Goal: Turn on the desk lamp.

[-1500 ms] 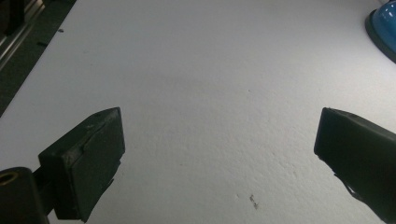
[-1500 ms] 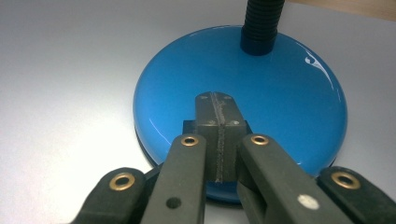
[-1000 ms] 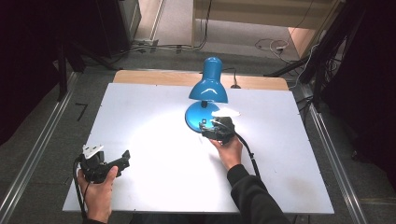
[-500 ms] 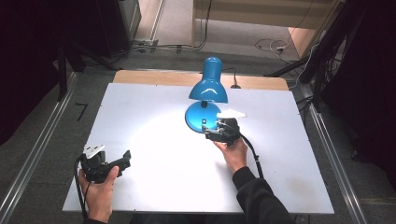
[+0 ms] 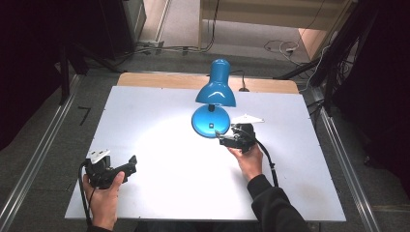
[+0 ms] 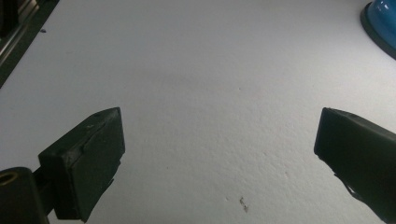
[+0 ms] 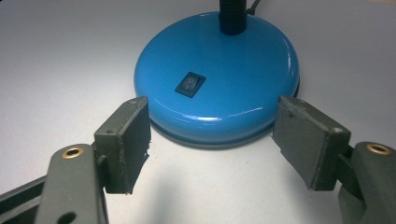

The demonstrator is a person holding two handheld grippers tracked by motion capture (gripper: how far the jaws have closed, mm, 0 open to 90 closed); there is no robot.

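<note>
Blue desk lamp (image 5: 212,104), upper centre of table (image 5: 145,125): rigid, glossy, likely slippery; weighted base (image 7: 217,74) bears rocker switch (image 7: 190,84). Right gripper (image 7: 212,140) wide at base; left gripper (image 6: 217,149) wide, lower left.

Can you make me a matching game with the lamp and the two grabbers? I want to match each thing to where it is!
Things:
1. lamp base
2. switch
3. left gripper
4. right gripper

Places:
A. on top of the blue base
B. near the front left corner of the table, jaws open over bare white surface
C. right in front of the lamp base, jaws open
D. standing on the table under the lit shade

Pairs: 1-D, 2-A, 3-B, 4-C
</note>
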